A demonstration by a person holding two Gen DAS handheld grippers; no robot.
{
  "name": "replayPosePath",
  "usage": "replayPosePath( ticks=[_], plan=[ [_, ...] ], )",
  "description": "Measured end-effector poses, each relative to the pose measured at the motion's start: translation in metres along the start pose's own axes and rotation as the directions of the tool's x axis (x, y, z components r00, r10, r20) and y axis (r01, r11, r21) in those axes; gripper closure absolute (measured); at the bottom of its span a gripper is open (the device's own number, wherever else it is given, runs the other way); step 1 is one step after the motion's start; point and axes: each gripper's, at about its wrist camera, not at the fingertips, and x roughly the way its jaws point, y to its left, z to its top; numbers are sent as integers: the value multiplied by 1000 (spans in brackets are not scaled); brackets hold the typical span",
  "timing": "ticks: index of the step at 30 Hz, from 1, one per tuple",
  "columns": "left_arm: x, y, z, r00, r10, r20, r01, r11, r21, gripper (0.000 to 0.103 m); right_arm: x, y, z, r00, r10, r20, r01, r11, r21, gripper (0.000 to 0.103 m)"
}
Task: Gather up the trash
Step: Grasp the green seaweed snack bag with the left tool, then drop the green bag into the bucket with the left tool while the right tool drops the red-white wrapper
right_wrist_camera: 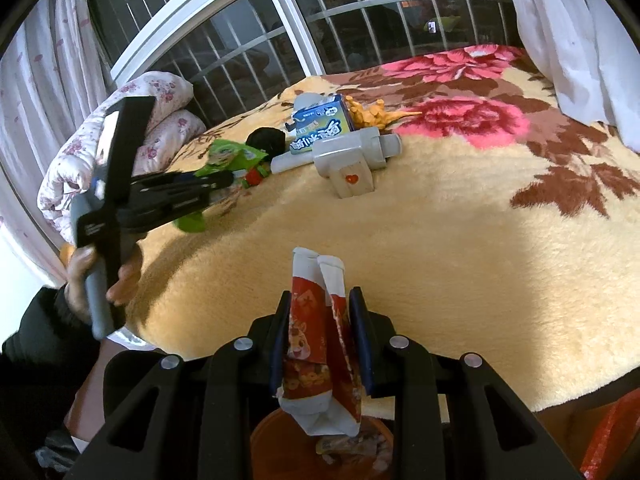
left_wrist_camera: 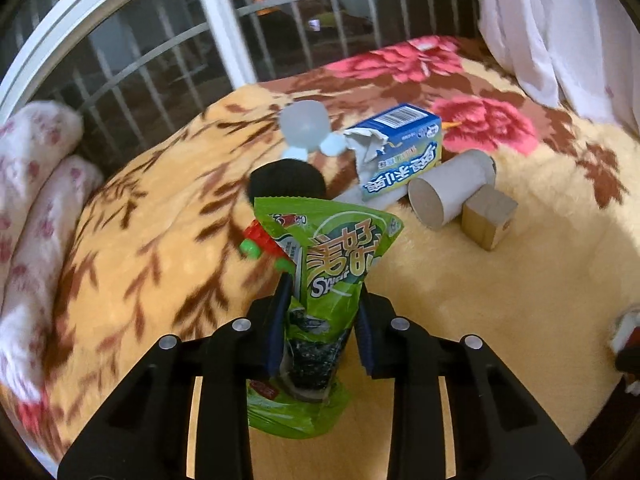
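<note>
Two claws — each gripping a wrapper.

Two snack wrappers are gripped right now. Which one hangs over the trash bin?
The red-and-white crumpled wrapper in the right tool; the orange bin sits right below it. The green foil snack bag in the left tool is over the bed's edge.

Both grippers share one build: matte black plastic linkage arms with long slotted cut-outs, joined by round silver pivot pins, four across each. The left gripper (left_wrist_camera: 324, 316) ends in two flat fingers faced with dark blue pads (left_wrist_camera: 280, 320); the right gripper (right_wrist_camera: 322, 332) has the same blue-padded fingers (right_wrist_camera: 362, 340). Seen from the right wrist camera, the left tool has a grey handle (right_wrist_camera: 96, 300), a black strap crossing its body and small white lettering on one black face. The person's hand (right_wrist_camera: 104, 276) emerges from a black sleeve (right_wrist_camera: 44, 344).
</note>
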Motion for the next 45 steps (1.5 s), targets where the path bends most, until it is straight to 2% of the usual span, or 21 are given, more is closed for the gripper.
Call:
replayPosePath(
  ticks=[5,8,13,18,21,25,29,33,38,41,45],
  plan=[
    [-24,2,-18,1000,15,-14,-16,994,-112,75,-11,11,1,1000,-7,19,7,1000,-13,75],
    [-38,-3,-30,1000,18,-8,-18,992,-121,75,-19,19,-1,1000,-9,30,10,1000,-29,75],
    [-74,-15,-56,1000,-23,13,25,990,-135,75,-32,29,-10,999,-4,32,5,999,-52,75],
    [-107,-36,-92,994,-103,29,105,991,-84,75,-42,38,-32,1000,10,-3,-11,996,-87,75],
    [-118,-51,-120,989,-148,10,149,988,-45,75,-43,39,-50,999,8,-40,-13,994,-108,75],
    [-116,-65,-155,983,-178,-37,178,984,-9,75,-38,33,-76,995,-10,-100,-1,994,-107,75],
    [-102,-75,-184,974,-195,-110,196,981,-5,75,-25,21,-105,984,-12,-176,2,998,-59,75],
    [-81,-86,-212,956,-206,-207,206,978,-22,75,-10,18,-134,967,-20,-252,6,999,-54,75],
    [-44,-102,-237,904,-236,-355,235,971,-46,75,16,12,-158,939,-9,-345,-3,999,-36,75],
    [-32,-109,-241,886,-232,-401,239,970,-33,75,28,6,-165,925,-2,-381,-3,1000,-13,75],
    [-20,-116,-244,870,-217,-444,234,972,-17,74,38,0,-169,914,5,-406,-5,1000,0,74]
  ],
)
